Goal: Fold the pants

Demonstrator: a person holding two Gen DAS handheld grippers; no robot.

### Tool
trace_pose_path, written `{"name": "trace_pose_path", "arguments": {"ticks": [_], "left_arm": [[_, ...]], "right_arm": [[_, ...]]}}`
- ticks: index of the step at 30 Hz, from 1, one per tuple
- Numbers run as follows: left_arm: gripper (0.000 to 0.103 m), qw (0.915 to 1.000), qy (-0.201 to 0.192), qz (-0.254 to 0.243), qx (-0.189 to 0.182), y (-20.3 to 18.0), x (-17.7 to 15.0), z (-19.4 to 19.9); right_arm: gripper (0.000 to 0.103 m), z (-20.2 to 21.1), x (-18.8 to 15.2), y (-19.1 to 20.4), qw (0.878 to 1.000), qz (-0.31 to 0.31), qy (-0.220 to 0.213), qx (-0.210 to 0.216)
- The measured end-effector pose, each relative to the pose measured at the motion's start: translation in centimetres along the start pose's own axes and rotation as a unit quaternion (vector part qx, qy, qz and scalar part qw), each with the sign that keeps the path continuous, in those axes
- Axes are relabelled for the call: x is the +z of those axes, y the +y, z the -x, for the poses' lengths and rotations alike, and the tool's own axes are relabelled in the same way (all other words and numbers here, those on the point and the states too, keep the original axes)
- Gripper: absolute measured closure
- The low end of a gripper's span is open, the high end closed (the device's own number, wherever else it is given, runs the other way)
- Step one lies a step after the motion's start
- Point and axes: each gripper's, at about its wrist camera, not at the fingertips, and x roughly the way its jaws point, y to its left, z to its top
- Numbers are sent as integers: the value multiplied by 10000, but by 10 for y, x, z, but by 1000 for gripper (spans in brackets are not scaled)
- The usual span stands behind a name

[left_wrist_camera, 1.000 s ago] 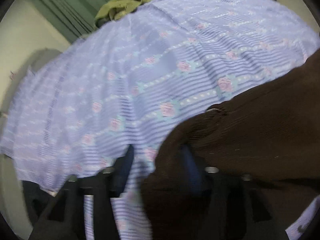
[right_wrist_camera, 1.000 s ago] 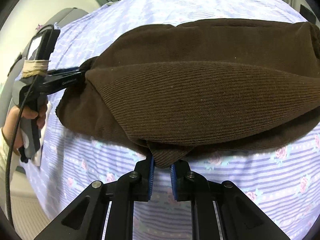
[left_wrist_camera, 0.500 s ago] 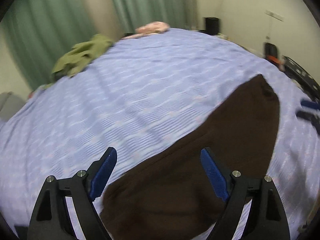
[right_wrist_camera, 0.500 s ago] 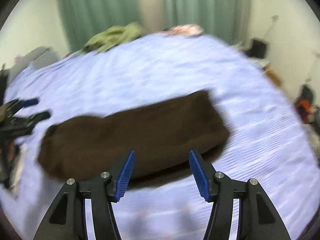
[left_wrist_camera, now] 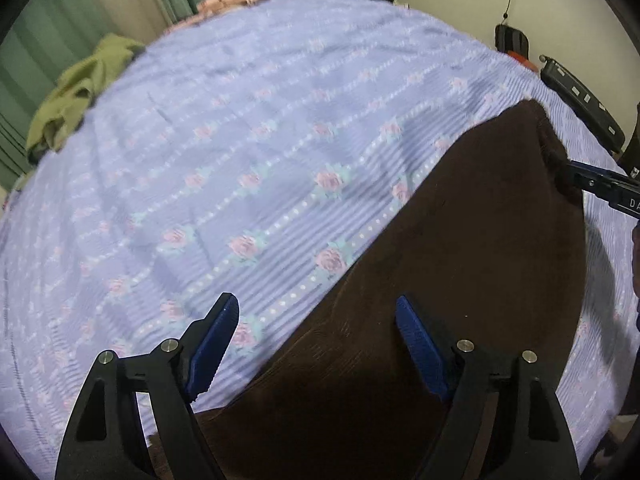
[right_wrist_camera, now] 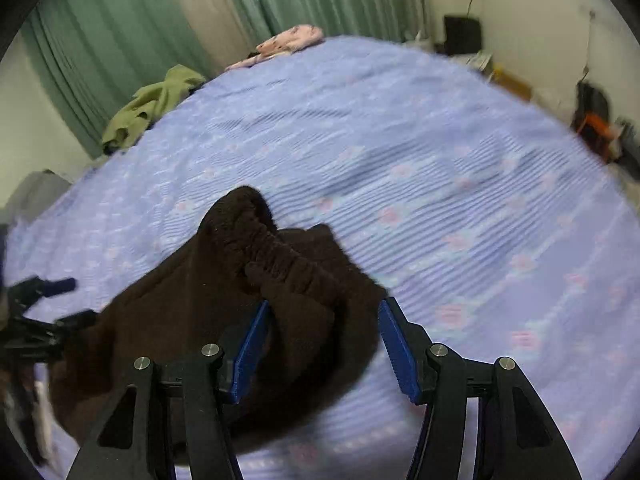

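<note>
The brown corduroy pants [left_wrist_camera: 460,280] lie folded on the bed [left_wrist_camera: 240,140], which wears a lilac striped cover printed with pink roses. In the left wrist view they fill the 5 o'clock quarter, running up toward 2 o'clock, where the right gripper [left_wrist_camera: 600,188] reaches their gathered waistband; white letters on its side start with "D", the rest cut off by the frame edge.

The left gripper [left_wrist_camera: 316,344] stands with its fingers wide, having just eased slightly inward, over the cloth edge, pinching nothing.

In the right wrist view the right gripper [right_wrist_camera: 324,348] has its fingers partly apart, with the bunched waistband [right_wrist_camera: 280,256] between them; no pad presses it.

A green garment [right_wrist_camera: 156,104] lies at 11 o'clock and a pink one [right_wrist_camera: 292,40] at 12 on the far edge, before green curtains [right_wrist_camera: 100,40].
</note>
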Motion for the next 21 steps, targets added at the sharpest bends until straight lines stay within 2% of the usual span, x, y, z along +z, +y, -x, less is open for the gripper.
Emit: {"name": "trace_pose_path", "arguments": {"ticks": [2,3,4,5,7,10,12,14,18,20,21], "left_arm": [[27,9997,214,55,-111,0,-1,-13],[33,9990,379,112,-216,0,-4,-22],[45,9982,497,133,-309,0,-7,-28],[52,9976,556,134,-388,-1,-8,-31],[78,9979,475,54,-440,-7,-8,-28],[79,9989,131,85,-435,-10,2,-11],[78,9991,-90,184,-381,-9,14,-6],[78,9993,4,211,-303,-9,25,-16],[74,9995,301,95,-16,-13,28,-47],[67,9994,284,157,91,-14,28,-49],[60,9993,275,191,176,-13,28,-47]], "right_arm": [[47,-11,1,-1,9998,-71,104,178],[51,-16,1,-1,9994,-116,139,287],[68,-20,1,-1,9991,-121,204,342],[72,-24,1,0,9990,-116,297,315],[77,-20,1,-1,9992,-70,231,331],[79,3,5,1,9996,13,-35,274],[79,17,10,-1,9997,12,-235,82],[79,16,14,-4,9996,-32,-272,-10],[79,-16,16,-15,9998,-144,90,-66],[78,-28,14,-21,9996,-170,216,-91],[77,-32,13,-23,9995,-174,237,-115]]}}
